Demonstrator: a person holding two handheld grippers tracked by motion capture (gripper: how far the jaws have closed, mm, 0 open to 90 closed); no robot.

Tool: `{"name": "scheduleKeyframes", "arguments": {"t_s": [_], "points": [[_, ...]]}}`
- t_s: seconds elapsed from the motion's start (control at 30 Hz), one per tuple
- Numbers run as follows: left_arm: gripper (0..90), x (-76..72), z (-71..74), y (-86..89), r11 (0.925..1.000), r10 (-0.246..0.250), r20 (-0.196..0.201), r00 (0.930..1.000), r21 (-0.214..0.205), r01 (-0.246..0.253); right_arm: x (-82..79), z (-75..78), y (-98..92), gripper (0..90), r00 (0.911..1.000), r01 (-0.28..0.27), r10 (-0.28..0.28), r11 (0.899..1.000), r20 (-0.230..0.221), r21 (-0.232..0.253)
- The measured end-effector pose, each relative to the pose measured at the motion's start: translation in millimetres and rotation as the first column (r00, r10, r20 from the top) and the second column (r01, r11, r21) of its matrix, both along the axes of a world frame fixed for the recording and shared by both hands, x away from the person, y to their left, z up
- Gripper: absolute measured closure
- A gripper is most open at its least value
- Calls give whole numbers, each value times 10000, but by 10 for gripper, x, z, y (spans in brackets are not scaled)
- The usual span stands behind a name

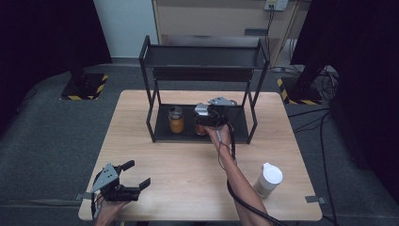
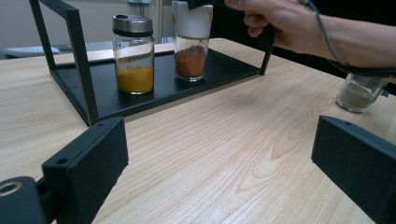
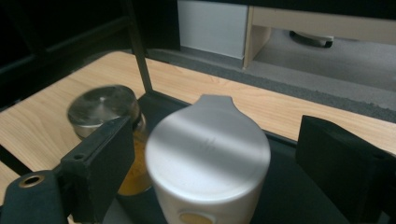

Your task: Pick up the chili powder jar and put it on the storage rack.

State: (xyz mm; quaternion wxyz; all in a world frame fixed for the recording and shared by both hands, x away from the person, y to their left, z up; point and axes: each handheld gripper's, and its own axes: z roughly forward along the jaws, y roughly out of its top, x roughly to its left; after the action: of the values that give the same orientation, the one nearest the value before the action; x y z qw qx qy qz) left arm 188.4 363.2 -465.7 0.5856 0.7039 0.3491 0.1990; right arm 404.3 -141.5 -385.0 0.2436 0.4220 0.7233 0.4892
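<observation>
A black two-tier rack (image 1: 202, 56) stands at the back of the wooden table (image 1: 188, 165). On its lower shelf (image 2: 154, 93) a jar of yellow powder with a metal lid (image 1: 176, 120) (image 2: 134, 56) (image 3: 100, 109) stands next to a white-capped jar of orange-brown powder (image 2: 190, 42) (image 3: 205, 140). My right gripper (image 1: 207, 117) (image 3: 222, 156) hangs over the white-capped jar, open, its jaws on either side of the cap and clear of it. My left gripper (image 1: 137, 173) (image 2: 219, 154) rests open near the front left corner with nothing between its jaws.
A third jar with a white cap (image 1: 268, 180) and grey powder (image 2: 359, 93) stands on the table at the front right. The rack's upper shelf and uprights frame the space around the right gripper. Dark stands and cables lie on the floor beyond.
</observation>
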Motion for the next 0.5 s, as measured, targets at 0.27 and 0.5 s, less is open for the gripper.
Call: {"name": "scheduleKeyframes", "arguments": {"t_s": [0.27, 0.5], "points": [[26, -4, -6, 2, 10000, 33, 47, 10000, -34, -33, -146, 260, -162, 119, 9994, -218, 208, 9991, 266, 375], [26, -10, -5, 1, 10000, 88, 47, 10000, -34, -88, -330, 552, -273, 114, 9959, -610, 625, 9978, 658, -251]]}}
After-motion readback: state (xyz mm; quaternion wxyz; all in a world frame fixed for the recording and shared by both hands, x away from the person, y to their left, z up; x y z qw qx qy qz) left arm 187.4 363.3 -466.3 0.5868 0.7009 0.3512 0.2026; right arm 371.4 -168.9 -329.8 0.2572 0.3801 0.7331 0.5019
